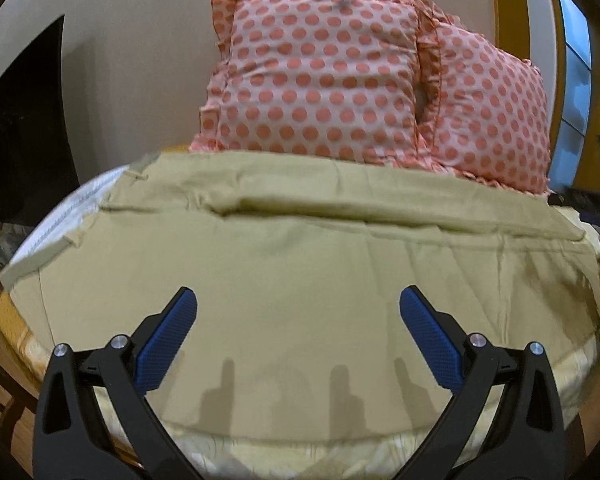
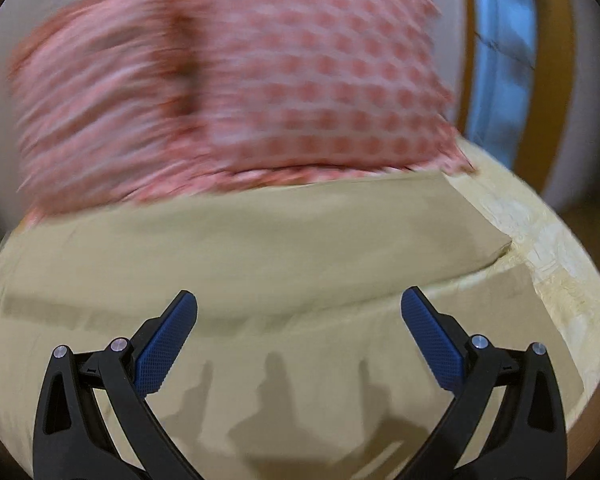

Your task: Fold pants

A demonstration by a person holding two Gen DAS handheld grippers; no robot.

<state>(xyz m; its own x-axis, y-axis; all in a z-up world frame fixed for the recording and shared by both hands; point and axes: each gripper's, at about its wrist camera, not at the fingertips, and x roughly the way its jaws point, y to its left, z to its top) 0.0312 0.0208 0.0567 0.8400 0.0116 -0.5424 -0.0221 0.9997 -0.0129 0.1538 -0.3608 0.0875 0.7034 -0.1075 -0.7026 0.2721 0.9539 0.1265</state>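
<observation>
Khaki pants (image 1: 300, 248) lie spread flat across the bed, with the waistband and white lining at the left (image 1: 80, 216) and one leg lying over the other along a long fold. My left gripper (image 1: 298, 300) is open and empty, hovering above the near part of the pants. The pants also show in the right wrist view (image 2: 240, 248), with the leg ends at the right (image 2: 496, 240). My right gripper (image 2: 299, 300) is open and empty above the pants. The right wrist view is blurred by motion.
Two pink pillows with orange dots (image 1: 320, 76) (image 1: 488, 108) lean against the wall behind the pants. The pale yellow bedsheet (image 1: 340, 452) shows along the near edge and at the right (image 2: 560, 264). A dark object (image 1: 24, 128) stands at the left, a window (image 1: 576, 56) at the right.
</observation>
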